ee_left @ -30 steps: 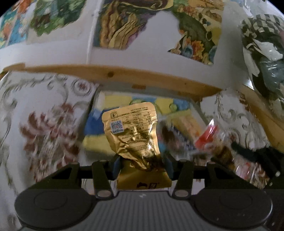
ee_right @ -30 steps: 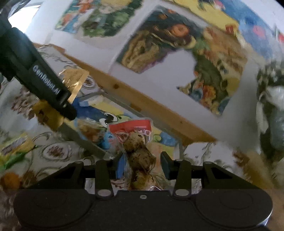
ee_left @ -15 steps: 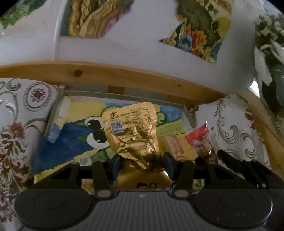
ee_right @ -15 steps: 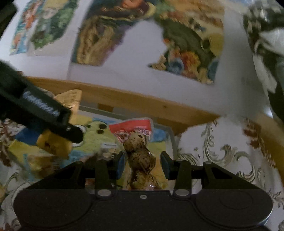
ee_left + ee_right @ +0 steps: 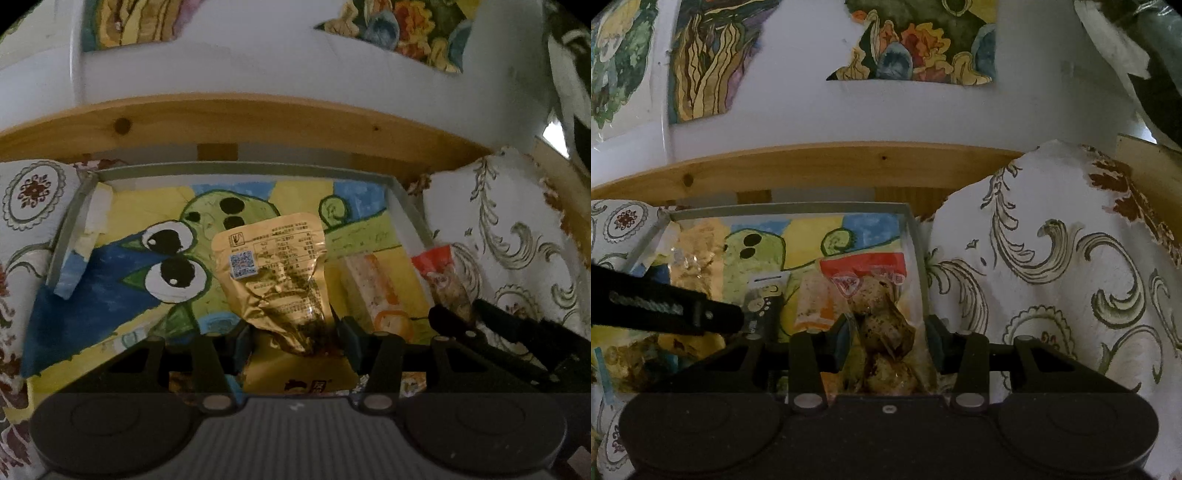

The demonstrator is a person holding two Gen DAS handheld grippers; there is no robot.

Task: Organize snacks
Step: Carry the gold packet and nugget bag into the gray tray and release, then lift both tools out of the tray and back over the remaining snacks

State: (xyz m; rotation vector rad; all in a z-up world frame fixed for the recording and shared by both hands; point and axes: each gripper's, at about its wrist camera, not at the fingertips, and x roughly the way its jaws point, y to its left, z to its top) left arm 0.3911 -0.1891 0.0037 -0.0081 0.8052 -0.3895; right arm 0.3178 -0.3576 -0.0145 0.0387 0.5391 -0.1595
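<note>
A gold pouch [image 5: 273,273] is being clenched by the left gripper [image 5: 295,332], and a quail-egg pack [image 5: 882,314] by the right gripper [image 5: 886,338], over the tray [image 5: 243,168] at 12 o'clock.

The tray's [image 5: 402,206] left half lies bare, open from above. An orange packet [image 5: 373,291] fills its right side. A wooden rail [image 5: 258,122] closes the far edge; bunched cloth [image 5: 1052,266] crowds the right wall.

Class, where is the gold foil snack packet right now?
In the left wrist view, the gold packet is centred, clamped in the left gripper above the painted tray.
</note>
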